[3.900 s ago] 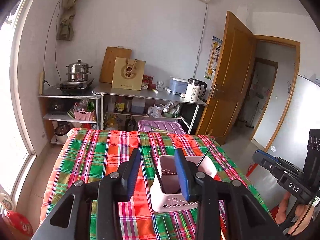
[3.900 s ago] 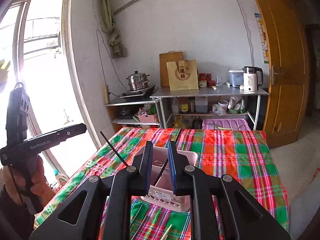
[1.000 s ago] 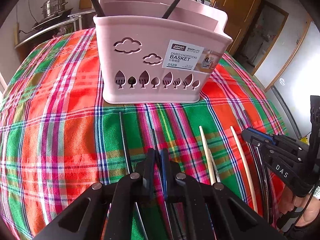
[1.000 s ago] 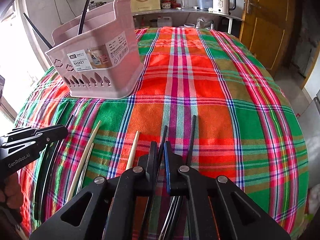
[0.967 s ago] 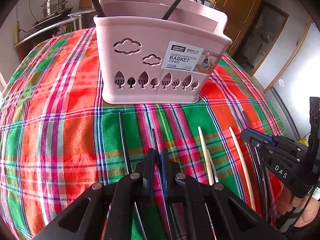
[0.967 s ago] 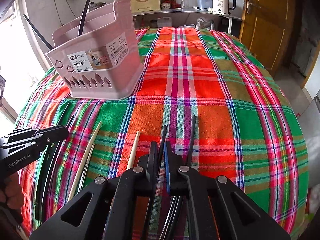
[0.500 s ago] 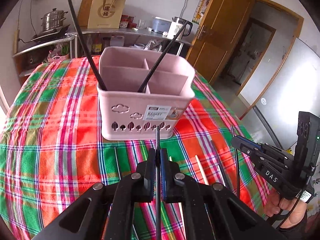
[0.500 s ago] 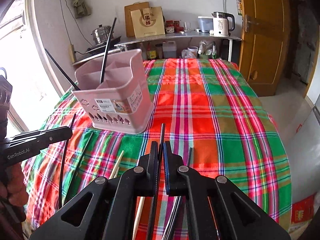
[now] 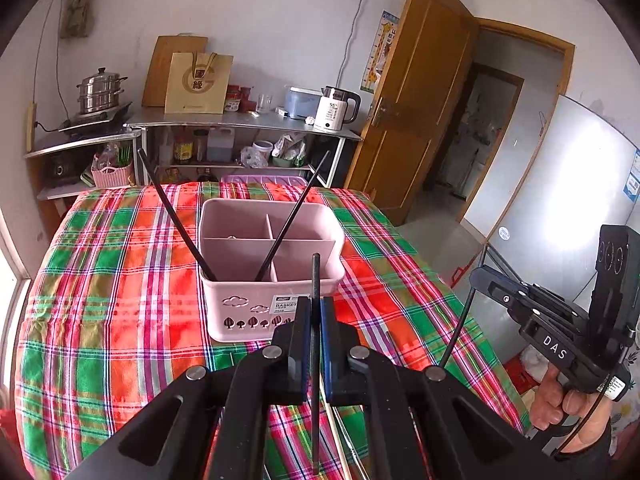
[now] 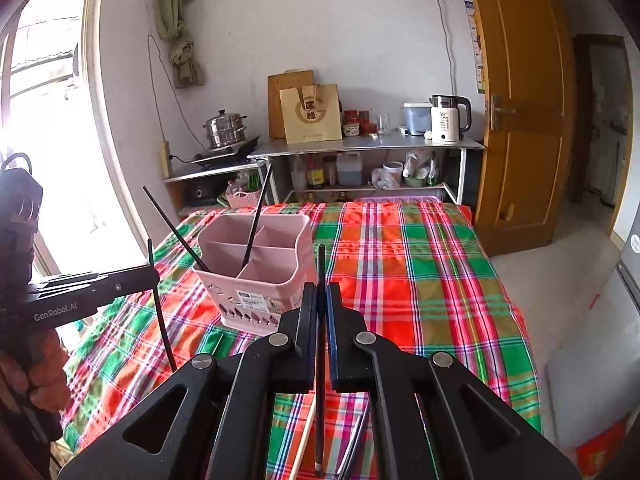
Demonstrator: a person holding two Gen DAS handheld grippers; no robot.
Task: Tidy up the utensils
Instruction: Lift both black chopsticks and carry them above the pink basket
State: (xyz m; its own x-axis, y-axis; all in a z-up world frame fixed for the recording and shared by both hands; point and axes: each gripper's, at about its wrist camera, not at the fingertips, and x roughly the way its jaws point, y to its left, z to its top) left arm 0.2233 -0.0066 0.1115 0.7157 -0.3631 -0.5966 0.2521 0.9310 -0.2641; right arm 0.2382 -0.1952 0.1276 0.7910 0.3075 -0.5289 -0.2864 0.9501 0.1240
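Below each gripper (image 9: 315, 312) (image 10: 319, 300), its clamped chopstick (image 9: 315, 280) (image 10: 320, 276) seemingly hides loose utensils.

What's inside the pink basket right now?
Two black chopsticks stand in the pink basket, both in its front compartments: one leans left, the other leans right. The rear compartments look empty, though the walls hide the floor of the front ones.

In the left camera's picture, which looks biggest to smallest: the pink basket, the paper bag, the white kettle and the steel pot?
1. Pink basket, though it's nearest the camera.
2. Paper bag.
3. Kettle and steel pot look about alike; I wouldn't rank them.
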